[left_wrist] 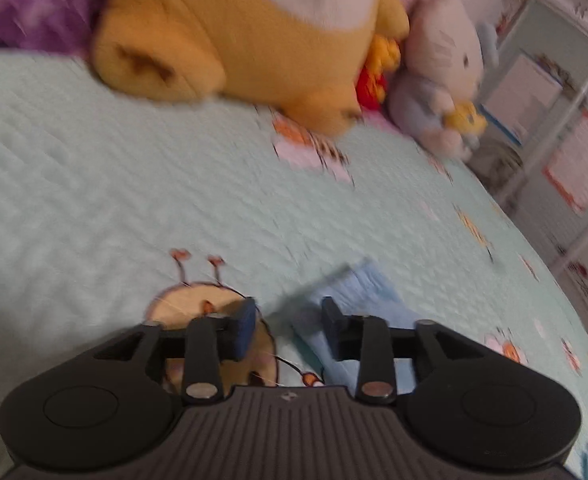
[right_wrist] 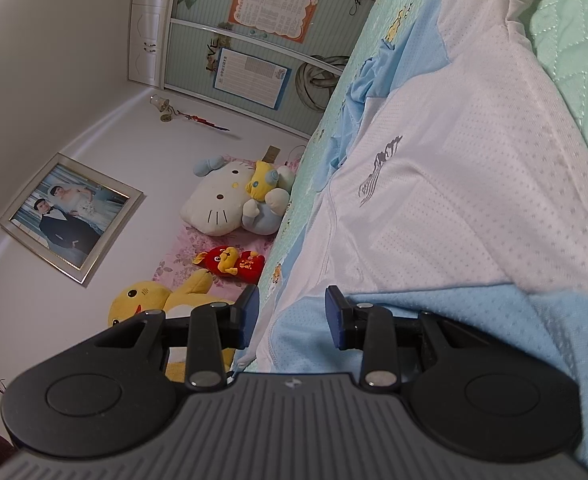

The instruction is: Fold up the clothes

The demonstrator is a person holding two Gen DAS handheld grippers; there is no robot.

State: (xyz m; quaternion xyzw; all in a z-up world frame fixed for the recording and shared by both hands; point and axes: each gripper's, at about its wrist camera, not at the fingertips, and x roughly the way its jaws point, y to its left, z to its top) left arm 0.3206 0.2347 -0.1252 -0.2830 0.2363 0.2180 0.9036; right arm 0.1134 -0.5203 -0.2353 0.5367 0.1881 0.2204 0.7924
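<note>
Mint bedspread [left_wrist: 93,184] | left fingers [left_wrist: 242,330] spread, empty | right fingers [right_wrist: 336,322] spread around shirt [right_wrist: 434,208]

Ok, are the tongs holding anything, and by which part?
Nothing is held. Both stand open: the left tongs over the blue cloth corner, the right tongs at the white-and-blue shirt.

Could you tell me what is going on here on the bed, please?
A person is folding a white and light-blue garment on a bed with a mint quilt, a handheld gripper in each hand. The right gripper has the garment's blue edge between its jaws; whether they pinch it is unclear. The left gripper hangs open over the quilt beside a blue corner of cloth, gripping nothing. Plush toys sit at the bed's far end.
</note>
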